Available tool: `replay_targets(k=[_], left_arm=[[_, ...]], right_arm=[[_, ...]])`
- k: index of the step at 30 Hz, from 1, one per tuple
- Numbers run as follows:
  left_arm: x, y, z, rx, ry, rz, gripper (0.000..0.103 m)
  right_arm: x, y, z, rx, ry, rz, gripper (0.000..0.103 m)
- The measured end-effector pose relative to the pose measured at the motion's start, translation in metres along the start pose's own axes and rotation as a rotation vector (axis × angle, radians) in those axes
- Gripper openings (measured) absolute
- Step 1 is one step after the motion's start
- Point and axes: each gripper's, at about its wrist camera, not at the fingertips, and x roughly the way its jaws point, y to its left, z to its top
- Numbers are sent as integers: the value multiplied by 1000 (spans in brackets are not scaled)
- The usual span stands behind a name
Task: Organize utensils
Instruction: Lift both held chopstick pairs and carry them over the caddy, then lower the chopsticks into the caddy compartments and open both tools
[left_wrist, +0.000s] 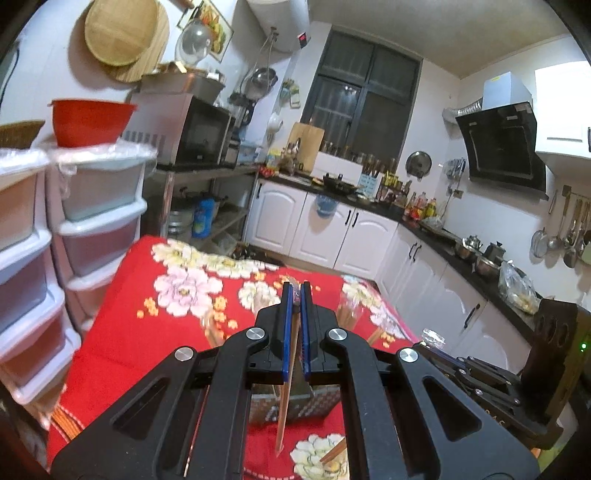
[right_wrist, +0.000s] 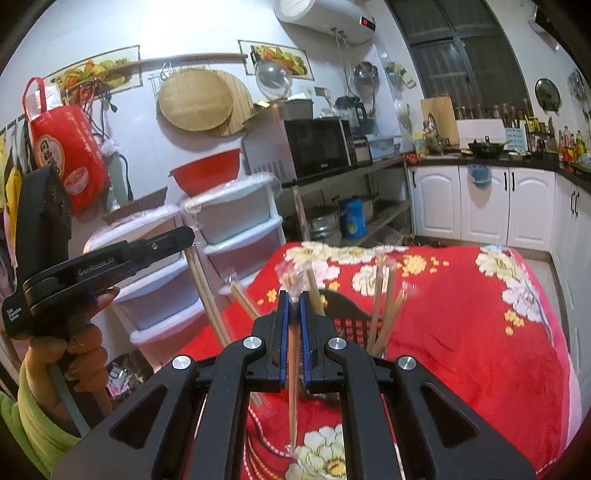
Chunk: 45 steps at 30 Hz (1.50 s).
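Note:
My left gripper (left_wrist: 295, 295) is shut on a pair of brown chopsticks (left_wrist: 286, 402) in a clear wrapper, which hang down over the red flowered tablecloth (left_wrist: 147, 332). Under them sits a woven checkered holder (left_wrist: 325, 402). My right gripper (right_wrist: 294, 299) is shut on another wrapped pair of chopsticks (right_wrist: 293, 376) that also hangs down. Behind it a dark latticed holder (right_wrist: 351, 326) has several wrapped chopsticks (right_wrist: 384, 314) standing in it. In the right wrist view, a hand (right_wrist: 77, 354) holds the left gripper (right_wrist: 186, 236) at the left, with its chopsticks (right_wrist: 208, 302) dangling.
White plastic drawer towers (left_wrist: 99, 221) stand against the table's left side, with a red bowl (left_wrist: 90, 120) on top. A metal shelf with a microwave (left_wrist: 199, 133) is behind them. White cabinets (left_wrist: 369, 236) and a cluttered dark counter run along the far and right walls.

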Motion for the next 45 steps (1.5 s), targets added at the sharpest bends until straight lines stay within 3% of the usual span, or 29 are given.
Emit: replay_targets(k=[11, 26, 34, 45], left_arm=[[3, -6, 32, 20, -61, 3, 0], [16, -6, 61, 30, -123, 32, 0], [26, -1, 63, 31, -152, 68, 0], [55, 8, 44, 24, -106, 72, 0]], right_arm=[[-6, -3, 39, -19, -109, -23, 6], [8, -15, 68, -18, -160, -67, 6], [15, -22, 77, -18, -183, -92, 6], [35, -33, 71, -42, -196, -162, 6]])
